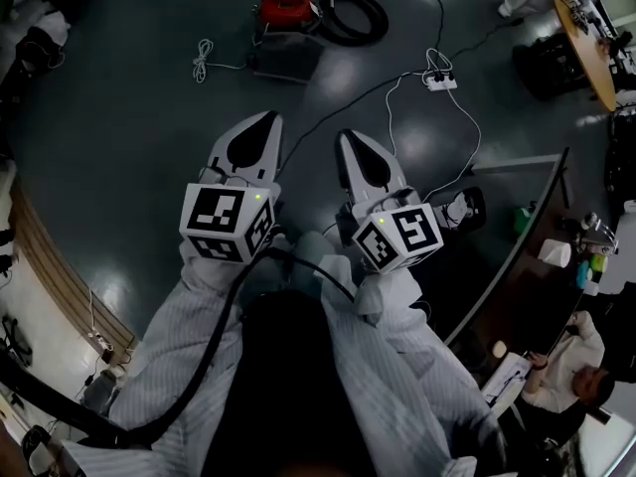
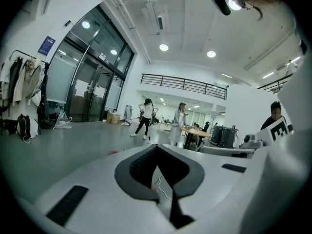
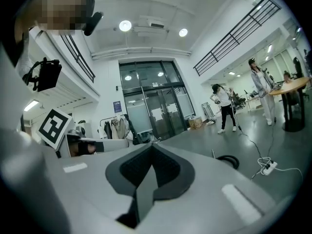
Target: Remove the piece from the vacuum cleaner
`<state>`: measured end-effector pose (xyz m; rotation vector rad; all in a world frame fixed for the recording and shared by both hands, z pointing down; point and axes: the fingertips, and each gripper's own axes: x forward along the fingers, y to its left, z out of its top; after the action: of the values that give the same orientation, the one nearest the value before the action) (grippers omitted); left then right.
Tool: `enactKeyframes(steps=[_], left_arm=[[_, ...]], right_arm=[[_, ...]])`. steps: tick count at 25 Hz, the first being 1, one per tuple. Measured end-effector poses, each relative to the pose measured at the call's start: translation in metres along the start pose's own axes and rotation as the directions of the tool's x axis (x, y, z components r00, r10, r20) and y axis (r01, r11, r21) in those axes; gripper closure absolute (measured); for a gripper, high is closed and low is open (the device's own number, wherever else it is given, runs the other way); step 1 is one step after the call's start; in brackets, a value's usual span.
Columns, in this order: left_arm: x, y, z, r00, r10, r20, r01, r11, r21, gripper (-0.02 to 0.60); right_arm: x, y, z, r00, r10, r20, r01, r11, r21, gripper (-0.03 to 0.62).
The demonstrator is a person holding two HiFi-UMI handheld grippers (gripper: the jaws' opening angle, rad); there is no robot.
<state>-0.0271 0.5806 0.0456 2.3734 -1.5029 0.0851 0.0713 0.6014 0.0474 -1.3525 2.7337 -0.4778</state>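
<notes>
The red vacuum cleaner (image 1: 287, 6) sits on the dark floor far ahead, with its black hose (image 1: 350, 14) coiled to its right and a grey boxy part (image 1: 284, 60) in front of it. Both grippers hang side by side in the air, well short of it. My left gripper (image 1: 262, 119) is shut with nothing in it, and in its own view the left gripper (image 2: 157, 147) points across the hall. My right gripper (image 1: 351, 139) is likewise shut and empty. In its own view the right gripper (image 3: 150, 147) has the hose (image 3: 227, 161) low at the right.
A white power strip (image 1: 440, 80) with trailing cords lies right of the vacuum cleaner, and a coiled white cable (image 1: 203, 61) lies to its left. A wooden table (image 1: 584, 40) stands far right. A dark counter (image 1: 532, 237) and a seated person (image 1: 561, 369) are at the lower right. People stand in the distance.
</notes>
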Motion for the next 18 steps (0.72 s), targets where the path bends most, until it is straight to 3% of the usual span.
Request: enactKeyframes(steps=[6, 11, 18], left_arm=[[0.042, 0.019, -0.014, 0.998, -0.016, -0.058, 0.017, 1.0, 0.017, 0.577], [0.111, 0.054, -0.014, 0.997, 0.029, -0.078, -0.029, 1.0, -0.004, 0.577], [0.251, 0.087, 0.04, 0.995, 0.085, -0.048, -0.087, 0.995, -0.041, 0.577]], right_arm=[[0.038, -0.032, -0.02, 0.999, -0.03, -0.033, 0.032, 0.998, 0.062, 0.592], [0.093, -0.085, -0.029, 0.997, -0.011, -0.074, 0.018, 0.995, 0.098, 0.592], [0.19, -0.192, 0.032, 0.991, 0.05, -0.122, -0.045, 0.998, 0.044, 0.592]])
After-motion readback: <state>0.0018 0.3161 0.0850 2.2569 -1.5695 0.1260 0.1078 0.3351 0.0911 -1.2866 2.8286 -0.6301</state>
